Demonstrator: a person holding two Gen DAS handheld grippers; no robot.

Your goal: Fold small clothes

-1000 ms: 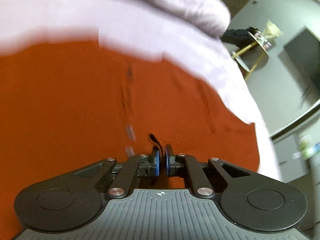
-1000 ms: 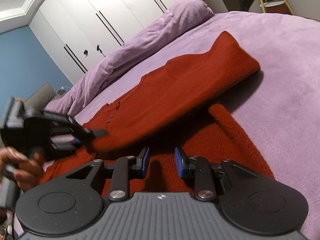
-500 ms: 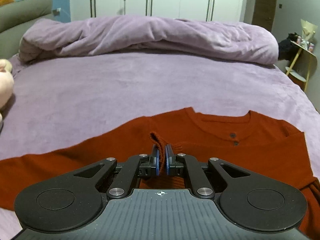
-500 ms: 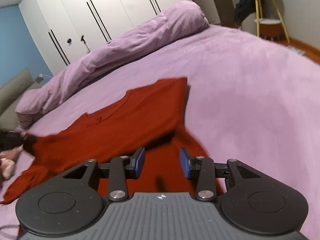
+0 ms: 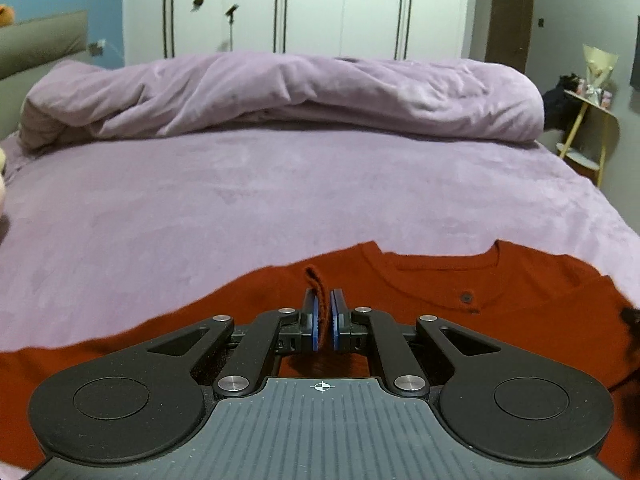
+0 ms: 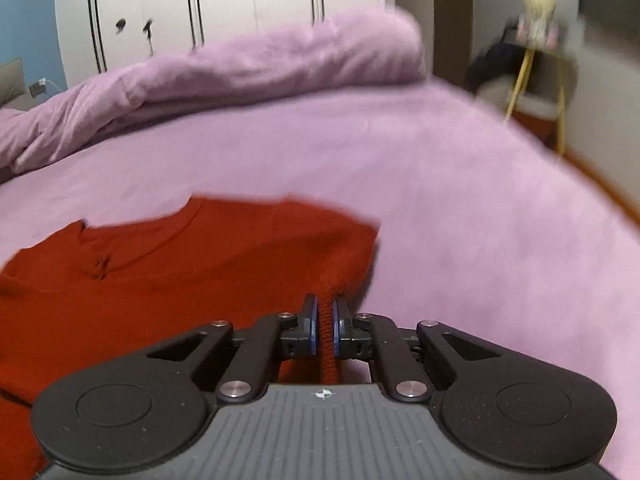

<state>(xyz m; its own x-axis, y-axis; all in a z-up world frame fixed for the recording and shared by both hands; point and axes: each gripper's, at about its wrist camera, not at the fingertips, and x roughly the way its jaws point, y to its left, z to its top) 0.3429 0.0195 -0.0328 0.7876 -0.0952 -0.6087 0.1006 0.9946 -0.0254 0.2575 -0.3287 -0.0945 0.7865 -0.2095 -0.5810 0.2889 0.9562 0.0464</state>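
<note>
Both wrist views, sweater spread on the bed. What has just changed: half a second ago my right gripper [image 6: 326,322] stood with its jaws apart above the cloth; its jaws are now closing, with a fold of the red sweater [image 6: 208,264] pinched between the blue pads. My left gripper [image 5: 325,318] was already clamped on a small tab of the sweater [image 5: 440,280] a second ago and remains so, jaws drawn together on a strip of knit that stands up between them. The left view has also swung from a close wall of red cloth to a level look across the bed.

Meaning for the task: I judge that I now have two holds on the sweater, one on each side, so a fold can be carried over.

Position of the garment: it lies flat at the near edge of the purple bedspread [image 5: 280,200], neckline and buttons [image 5: 466,297] facing far, toward the rolled duvet [image 5: 300,92].

Pose: both grippers tilt downward toward the near part of the bed, fingers pointing far. The right view is blurred, so the exact spot of its hold, apparently the sweater's right edge, is uncertain.
</note>
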